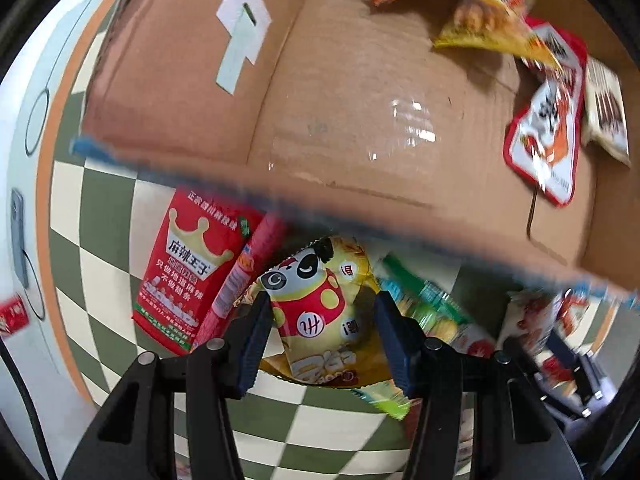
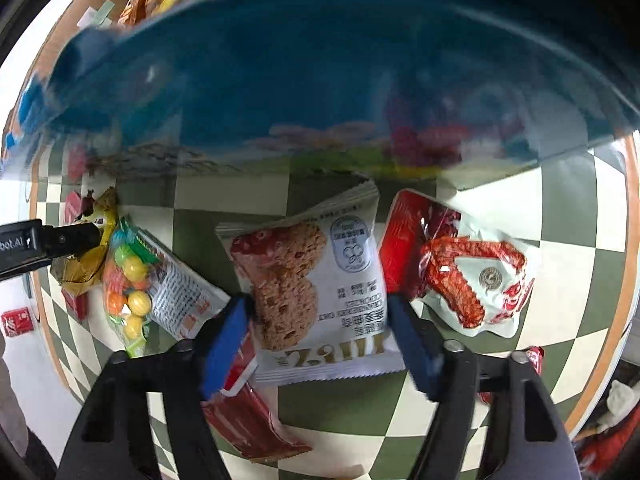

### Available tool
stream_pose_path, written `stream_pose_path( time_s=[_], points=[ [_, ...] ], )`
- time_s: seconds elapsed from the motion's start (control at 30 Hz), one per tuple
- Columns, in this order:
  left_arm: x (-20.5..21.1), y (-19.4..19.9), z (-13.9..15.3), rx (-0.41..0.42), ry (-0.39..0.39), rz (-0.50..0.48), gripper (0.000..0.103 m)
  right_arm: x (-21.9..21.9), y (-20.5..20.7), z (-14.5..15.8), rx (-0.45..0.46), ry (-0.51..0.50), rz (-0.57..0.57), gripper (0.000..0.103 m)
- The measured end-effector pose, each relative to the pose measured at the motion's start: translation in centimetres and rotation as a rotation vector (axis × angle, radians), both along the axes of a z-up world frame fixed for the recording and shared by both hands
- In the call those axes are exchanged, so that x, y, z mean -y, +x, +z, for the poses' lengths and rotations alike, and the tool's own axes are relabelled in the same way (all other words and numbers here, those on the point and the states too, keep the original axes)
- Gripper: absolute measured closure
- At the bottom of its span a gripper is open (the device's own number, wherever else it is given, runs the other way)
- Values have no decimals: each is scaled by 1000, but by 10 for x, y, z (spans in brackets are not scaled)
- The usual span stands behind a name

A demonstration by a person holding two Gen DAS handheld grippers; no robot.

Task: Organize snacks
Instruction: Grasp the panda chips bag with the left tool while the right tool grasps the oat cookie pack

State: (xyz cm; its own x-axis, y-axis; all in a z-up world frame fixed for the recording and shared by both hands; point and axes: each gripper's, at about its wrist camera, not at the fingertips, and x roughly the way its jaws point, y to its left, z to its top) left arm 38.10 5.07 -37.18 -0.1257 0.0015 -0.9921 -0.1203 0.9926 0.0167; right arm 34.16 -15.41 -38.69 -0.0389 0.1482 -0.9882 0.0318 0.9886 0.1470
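Observation:
A yellow panda snack packet (image 1: 308, 312) lies on the checkered tablecloth (image 1: 108, 216), close under the box's front edge. My left gripper (image 1: 322, 300) points down over it, open, with one blue pad on each side of the packet. In the right wrist view a white oat-cookie packet (image 2: 312, 264) lies flat between the pads of my right gripper (image 2: 318, 300). Those pads stand right at the packet's two edges, and the packet is not squeezed. A cardboard box (image 1: 360, 112), blue on the outside (image 2: 320, 60), stands behind both and holds several packets (image 1: 488, 8).
Beside the panda packet lie a red crown packet (image 1: 188, 272), a pink packet (image 1: 240, 280) and a green candy bag (image 1: 424, 304). Near the cookie packet lie a red-and-white meat snack (image 2: 472, 280), a candy-ball bag (image 2: 128, 280) and a red packet (image 2: 248, 416). The round table's orange rim (image 2: 624, 280) curves at right.

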Motion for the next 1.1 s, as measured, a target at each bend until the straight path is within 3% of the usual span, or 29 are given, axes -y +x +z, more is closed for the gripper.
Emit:
stream_pose_path(
  time_s=[0.13, 0.37, 0.5, 0.73, 1.1],
  points=[
    [3, -29, -2, -10, 41, -69, 61, -1, -12, -2, -18, -5, 24, 33],
    [-8, -78, -21, -78, 46, -117, 58, -5, -42, -11, -116, 1, 52, 35],
    [-14, -85, -29, -82, 18, -85, 58, -1, -44, -17, -131, 4, 18, 34],
    [-20, -86, -38, -58, 33, -116, 60, 3, -38, -24, -157, -9, 13, 32],
    [-10, -117, -8, -22, 22, -92, 68, 6, -50, -20, -125, 32, -44, 43]
  ],
)
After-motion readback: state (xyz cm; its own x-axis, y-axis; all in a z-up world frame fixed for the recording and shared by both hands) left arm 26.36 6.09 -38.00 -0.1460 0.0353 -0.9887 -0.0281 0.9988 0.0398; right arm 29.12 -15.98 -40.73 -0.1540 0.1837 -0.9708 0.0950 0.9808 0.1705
